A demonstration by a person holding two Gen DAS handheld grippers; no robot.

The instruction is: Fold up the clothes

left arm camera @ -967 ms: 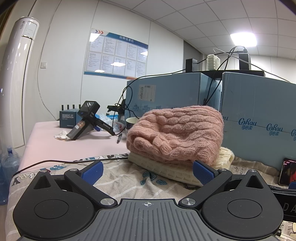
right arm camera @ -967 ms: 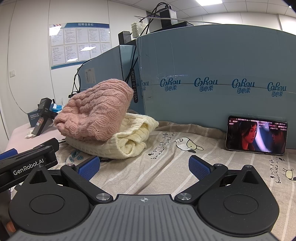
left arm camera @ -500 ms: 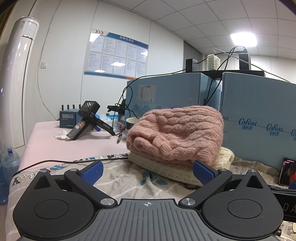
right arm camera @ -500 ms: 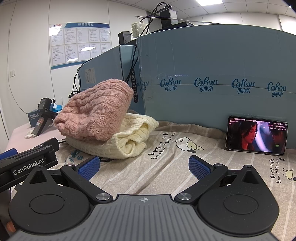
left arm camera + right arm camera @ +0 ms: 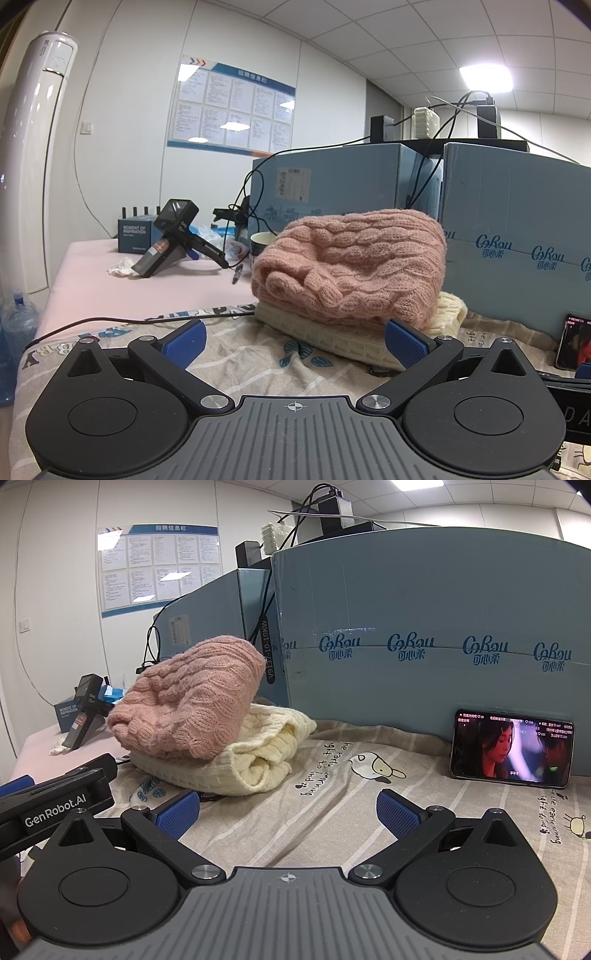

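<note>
Left wrist view: nothing has moved; both my left hand-held gripper (image 5: 293, 341) and right hand-held gripper (image 5: 288, 812) stay released, pink sweater (image 5: 351, 264) ahead, probably already folded.

Printed sheet (image 5: 332, 823), cream sweater (image 5: 258, 764), propped phone (image 5: 511, 749)

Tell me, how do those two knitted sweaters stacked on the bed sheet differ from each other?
The pink cable-knit sweater lies on top; the cream ribbed-knit sweater lies underneath, on the printed sheet. The pink one has a chunky braided pattern, the cream one finer straight ribs. The pink bundle looks bulkier and stands higher; the cream one is flatter and sticks out toward the blue cardboard box. Both are already folded, and neither claw touches them.
</note>
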